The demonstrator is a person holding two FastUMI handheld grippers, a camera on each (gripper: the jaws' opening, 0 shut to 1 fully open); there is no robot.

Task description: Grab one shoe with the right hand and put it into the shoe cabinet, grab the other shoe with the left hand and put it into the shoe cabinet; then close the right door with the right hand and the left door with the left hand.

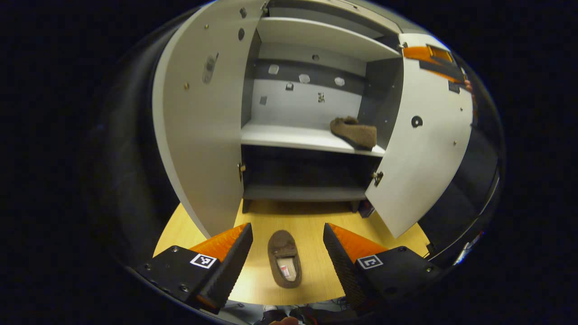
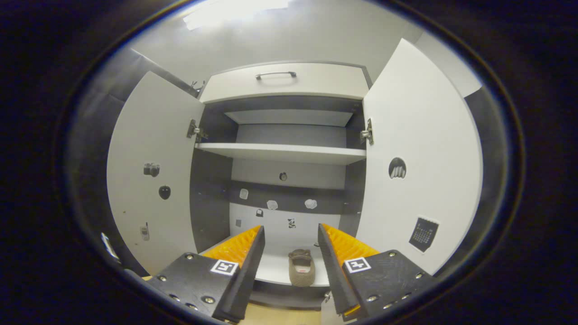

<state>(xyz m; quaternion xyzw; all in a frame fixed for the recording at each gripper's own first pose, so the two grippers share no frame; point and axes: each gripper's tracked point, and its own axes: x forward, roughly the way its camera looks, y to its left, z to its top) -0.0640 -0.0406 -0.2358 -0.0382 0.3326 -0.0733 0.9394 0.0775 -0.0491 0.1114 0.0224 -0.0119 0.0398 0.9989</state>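
A brown slipper [image 1: 285, 264] lies on the wooden floor [image 1: 311, 225] in front of the shoe cabinet [image 1: 307, 135], toe toward the cabinet. My left gripper [image 1: 287, 253] hovers over it, open, a finger on each side and clear of it. The other brown slipper [image 1: 354, 132] rests on the cabinet's middle shelf at the right end. In the right gripper view the same shelved slipper [image 2: 300, 267] lies between the fingers of my right gripper [image 2: 291, 253], which stands open and apart from it. Both doors, the left door [image 1: 203, 122] and the right door [image 1: 424, 144], are swung wide.
An upper shelf [image 2: 280, 152] and a top drawer with a dark handle [image 2: 276, 74] sit above the slipper's shelf. A dark lower compartment [image 1: 307, 171] lies under it. Part of the other gripper [image 1: 433, 56] shows past the right door's top edge.
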